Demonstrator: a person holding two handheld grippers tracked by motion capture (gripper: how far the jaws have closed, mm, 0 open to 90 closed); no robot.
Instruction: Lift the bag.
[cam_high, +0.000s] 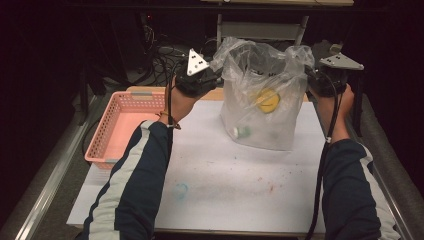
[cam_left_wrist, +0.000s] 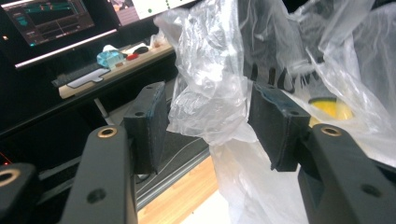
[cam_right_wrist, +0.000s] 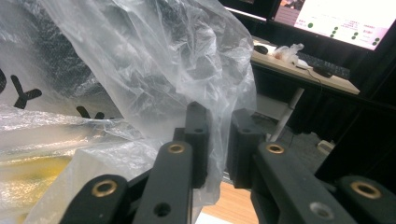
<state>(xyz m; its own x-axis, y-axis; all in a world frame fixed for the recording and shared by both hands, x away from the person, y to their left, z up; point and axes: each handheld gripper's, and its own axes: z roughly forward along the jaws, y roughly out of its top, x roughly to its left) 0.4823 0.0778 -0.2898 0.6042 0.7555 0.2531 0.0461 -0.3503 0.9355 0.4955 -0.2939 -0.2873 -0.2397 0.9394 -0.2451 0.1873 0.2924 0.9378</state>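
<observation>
- Right tongs (cam_right_wrist: 217, 140) pinched the plastic bag (cam_high: 262, 107) by its rim above the desk (cam_high: 225, 175).
- Left tongs (cam_left_wrist: 205, 128) stood spread around the opposite rim.

A lab or recording workspace is indicated: lit monitors (cam_left_wrist: 51, 21) are seen at the upper left of the left gripper view, a keyboard (cam_right_wrist: 334, 70) on a desk at upper right, tangled cables (cam_high: 160, 57) beyond the table.
</observation>
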